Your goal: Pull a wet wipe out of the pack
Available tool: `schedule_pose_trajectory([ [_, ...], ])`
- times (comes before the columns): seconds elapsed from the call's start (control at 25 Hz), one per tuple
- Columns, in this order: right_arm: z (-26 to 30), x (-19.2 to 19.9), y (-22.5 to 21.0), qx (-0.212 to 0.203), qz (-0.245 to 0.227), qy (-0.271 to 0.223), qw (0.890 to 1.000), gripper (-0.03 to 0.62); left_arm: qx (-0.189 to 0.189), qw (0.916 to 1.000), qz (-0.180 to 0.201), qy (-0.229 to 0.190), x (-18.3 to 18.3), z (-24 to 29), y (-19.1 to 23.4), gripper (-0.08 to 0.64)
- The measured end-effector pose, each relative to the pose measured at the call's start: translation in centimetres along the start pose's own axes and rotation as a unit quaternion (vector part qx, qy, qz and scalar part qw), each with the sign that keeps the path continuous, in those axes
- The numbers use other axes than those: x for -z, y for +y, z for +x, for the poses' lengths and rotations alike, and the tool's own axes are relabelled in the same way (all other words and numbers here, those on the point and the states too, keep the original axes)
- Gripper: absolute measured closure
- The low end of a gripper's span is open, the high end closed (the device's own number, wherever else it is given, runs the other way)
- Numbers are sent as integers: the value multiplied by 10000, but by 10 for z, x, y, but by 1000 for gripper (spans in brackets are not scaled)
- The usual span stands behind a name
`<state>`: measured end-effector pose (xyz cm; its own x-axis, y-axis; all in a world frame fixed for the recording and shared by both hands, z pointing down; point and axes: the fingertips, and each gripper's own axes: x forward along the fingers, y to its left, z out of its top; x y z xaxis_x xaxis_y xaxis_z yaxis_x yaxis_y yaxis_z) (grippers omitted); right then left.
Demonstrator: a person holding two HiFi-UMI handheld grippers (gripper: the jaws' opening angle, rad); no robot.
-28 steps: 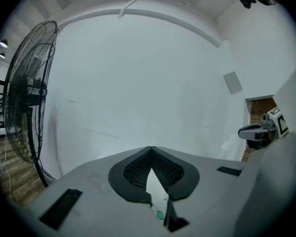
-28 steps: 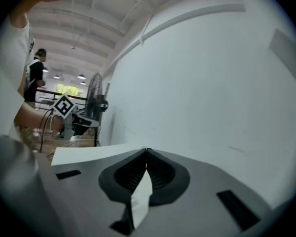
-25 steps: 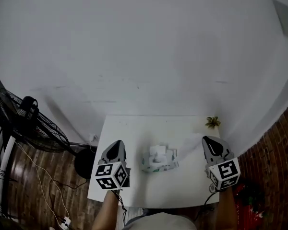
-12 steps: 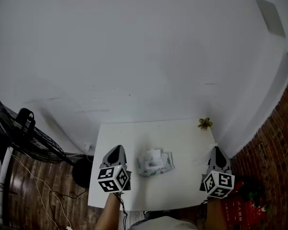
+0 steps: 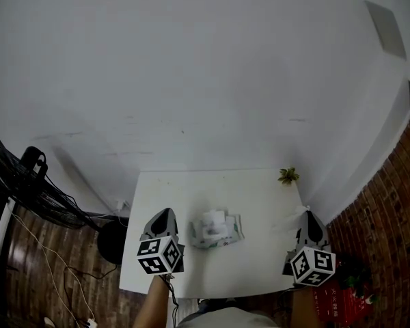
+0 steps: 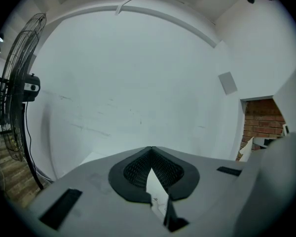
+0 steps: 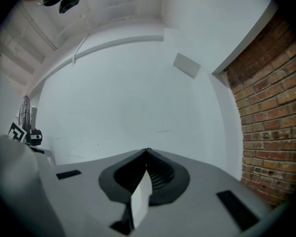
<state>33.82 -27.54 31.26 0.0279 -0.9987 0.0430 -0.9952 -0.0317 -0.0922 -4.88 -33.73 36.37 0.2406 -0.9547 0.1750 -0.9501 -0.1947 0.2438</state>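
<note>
Left to right, head view. Floor fan [image 5: 27, 183] off the desk's [image 5: 260, 272] 9 o'clock side, cables on the wood floor [image 5: 55, 265] below it.

Left gripper [image 5: 163, 213]: over the desk near its 9 o'clock edge, tips pointing to 12 o'clock. Its own view shows the left gripper [image 6: 150, 149] with jaws brought together at the tips. A white sliver shows in the slot behind them; cannot tell what it is. The fan [image 6: 17, 83] sits at 9 o'clock in that view, a grey wall plate [image 6: 227, 83] at 2 o'clock.

Wet wipe pack [image 5: 216, 229]: flat on the desk around its centre, between the two grippers, touched by neither. The left gripper is just beside it, at its 9 o'clock. A white piece stands up at the pack's 12 o'clock end; lid or wipe, cannot tell.

Small plant [image 5: 285, 176]: at the desk's far corner, 1 o'clock from the pack, well apart from it.

Right gripper [image 5: 309, 215]: at the desk's 3 o'clock edge, well apart from the pack. Its own view shows the right gripper [image 7: 147, 152] closed tip to tip, with the same kind of white sliver behind.

Brick wall [image 7: 271, 122] at 3 o'clock.
</note>
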Motion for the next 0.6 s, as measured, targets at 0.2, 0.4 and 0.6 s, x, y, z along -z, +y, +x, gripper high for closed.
schedule_pose_trajectory([
  [0.2, 0, -3, 10, -104, -17, -4, 9999, 589, -25, 10000, -50, -36, -2, 0, 1, 558],
  [0.4, 8, -2, 17, -207, -47, 34, 9998, 589, 4, 10000, -57, -30, -2, 8, 1, 558],
  [0.6, 19, 0, 23, -244, -115, 53, 9996, 589, 25, 9999, -81, 76, 6, 19, 4, 558],
])
